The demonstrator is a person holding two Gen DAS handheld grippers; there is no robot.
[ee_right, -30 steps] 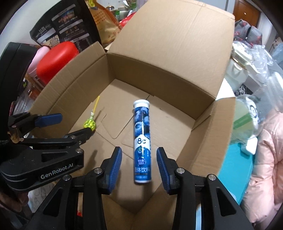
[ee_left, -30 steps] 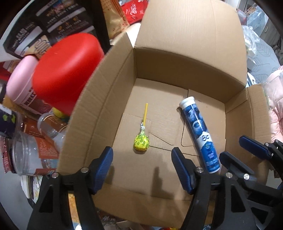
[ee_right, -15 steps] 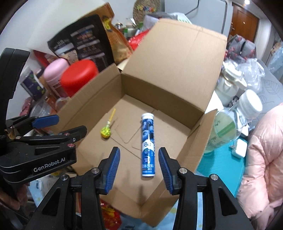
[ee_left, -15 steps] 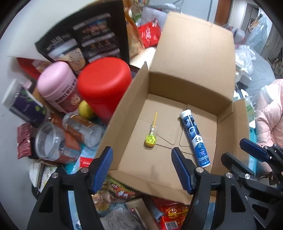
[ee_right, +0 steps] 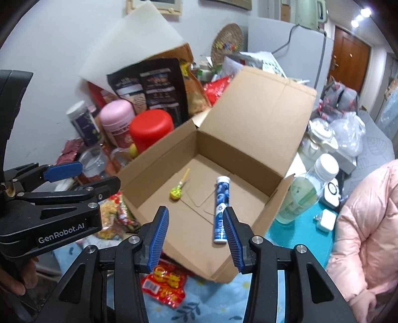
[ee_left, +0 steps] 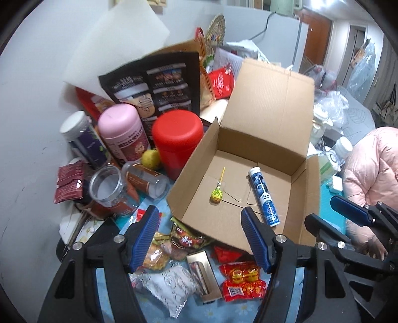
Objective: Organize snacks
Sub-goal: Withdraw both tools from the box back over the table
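Left wrist view: the left gripper and right gripper are both hanging spread and empty near the cardboard box, where a lollipop and blue tube are lying. Probably between picks; next, a loose red packet needs reaching.

A plain pale grey wall is being seen at left, scuffed in places. A large white foam sheet is being leaned against it. A round woven straw mat is being hung further back, beside a tall white refrigerator. A brown wooden door is being shown at far right, with two bright ceiling spotlights being lit above it. The work surface is being covered by a light blue floral tablecloth.
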